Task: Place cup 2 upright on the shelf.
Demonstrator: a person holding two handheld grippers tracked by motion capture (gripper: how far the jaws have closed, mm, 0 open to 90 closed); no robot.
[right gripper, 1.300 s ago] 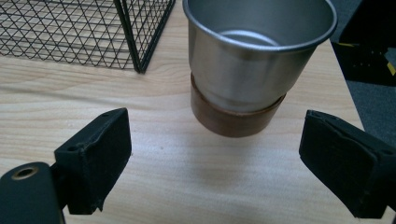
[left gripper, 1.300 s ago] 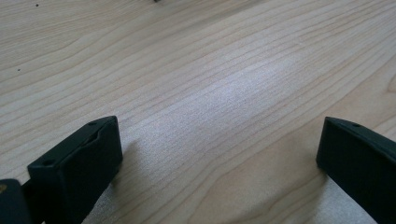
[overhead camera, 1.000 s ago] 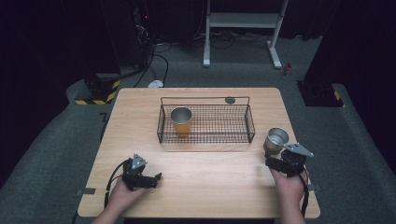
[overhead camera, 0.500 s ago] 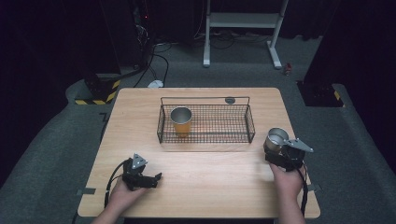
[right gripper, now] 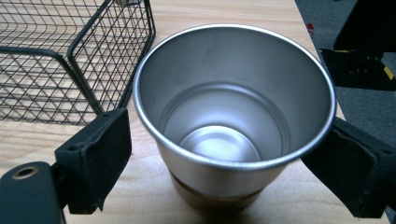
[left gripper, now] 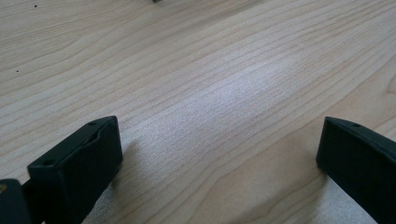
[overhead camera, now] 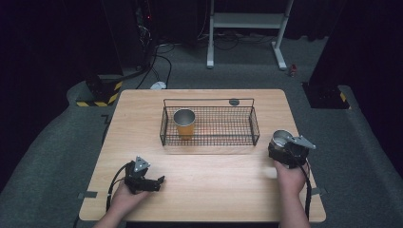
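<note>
The shiny upright steel cup (right gripper: 233,116), mouth up, sits between the right gripper (overhead camera: 286,151) jaws, grasped. Left gripper (overhead camera: 142,176) released. Black wire basket (overhead camera: 209,141) holds an orange-sleeved steel cup (overhead camera: 184,123).

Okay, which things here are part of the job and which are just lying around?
Likely part of the job:
- shiny steel cup between the right gripper fingers
- black wire basket
- orange-bottomed steel cup in it

Lying about:
- small dark disc behind the basket
- left gripper, open on bare wood
</note>
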